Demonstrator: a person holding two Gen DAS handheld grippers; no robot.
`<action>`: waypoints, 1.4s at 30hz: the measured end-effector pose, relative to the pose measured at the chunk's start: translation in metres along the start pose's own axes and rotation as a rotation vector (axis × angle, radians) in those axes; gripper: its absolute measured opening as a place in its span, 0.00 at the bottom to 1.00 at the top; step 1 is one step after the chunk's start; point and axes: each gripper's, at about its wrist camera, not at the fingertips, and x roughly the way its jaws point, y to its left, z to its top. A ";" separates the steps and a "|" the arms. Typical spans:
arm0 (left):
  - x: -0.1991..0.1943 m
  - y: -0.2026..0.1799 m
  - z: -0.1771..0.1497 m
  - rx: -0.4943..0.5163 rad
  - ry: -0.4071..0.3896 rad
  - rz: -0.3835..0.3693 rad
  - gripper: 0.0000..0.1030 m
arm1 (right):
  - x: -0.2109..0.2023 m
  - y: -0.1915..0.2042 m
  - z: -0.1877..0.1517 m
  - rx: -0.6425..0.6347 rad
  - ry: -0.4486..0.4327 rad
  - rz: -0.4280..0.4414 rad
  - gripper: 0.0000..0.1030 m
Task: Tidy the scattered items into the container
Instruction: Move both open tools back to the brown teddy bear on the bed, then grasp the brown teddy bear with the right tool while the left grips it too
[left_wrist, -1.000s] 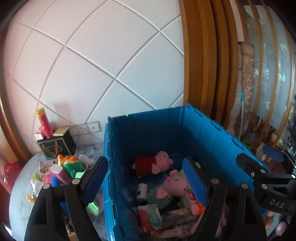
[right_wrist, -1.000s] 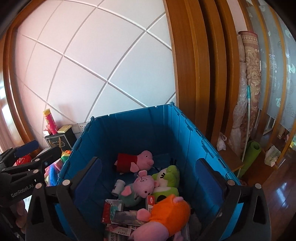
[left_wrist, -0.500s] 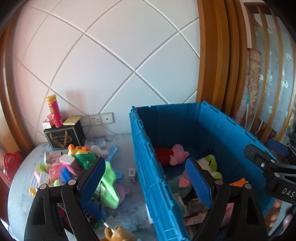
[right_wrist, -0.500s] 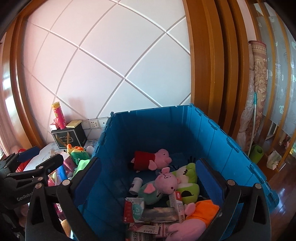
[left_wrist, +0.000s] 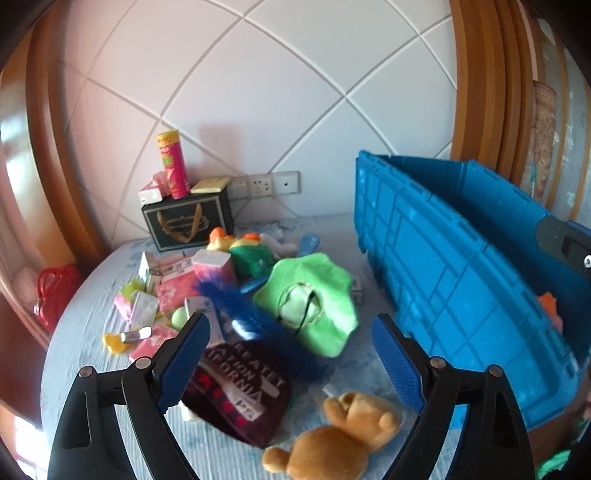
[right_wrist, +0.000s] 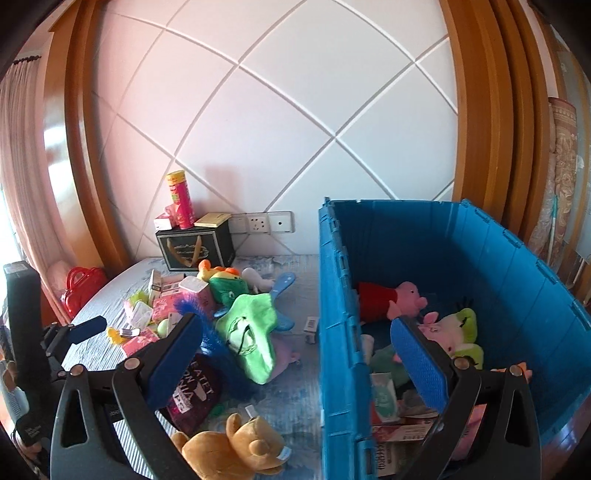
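Note:
A blue crate (left_wrist: 461, 280) stands on the right of the bed; in the right wrist view (right_wrist: 517, 280) it holds pink pig plushies (right_wrist: 406, 299) and packets. Scattered items lie left of it: a green plush (left_wrist: 314, 299), a brown bear (left_wrist: 343, 439), a maroon hat (left_wrist: 240, 387), a blue feathery toy (left_wrist: 240, 310) and small boxes (left_wrist: 173, 288). My left gripper (left_wrist: 291, 362) is open and empty above the hat and bear. My right gripper (right_wrist: 303, 365) is open and empty, straddling the crate's left wall; the bear (right_wrist: 232, 446) lies below it.
A black box (left_wrist: 188, 221) with a pink tube (left_wrist: 171, 162) on it stands against the tiled wall by the sockets (left_wrist: 262, 184). A red bag (left_wrist: 55, 291) sits off the bed's left edge. Wooden door frames flank the wall.
Both grippers have swung left, away from over the crate toward the pile of items on the bed. Both stayed open and empty.

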 end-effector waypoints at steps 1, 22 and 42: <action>0.005 0.007 -0.009 0.001 0.025 0.004 0.87 | 0.005 0.008 -0.005 -0.003 0.013 0.010 1.00; 0.062 0.035 -0.182 -0.228 0.352 0.153 0.87 | 0.115 0.084 -0.157 -0.323 0.413 0.222 1.00; 0.127 0.013 -0.218 -0.231 0.371 0.207 0.87 | 0.170 0.048 -0.217 -0.207 0.548 0.329 1.00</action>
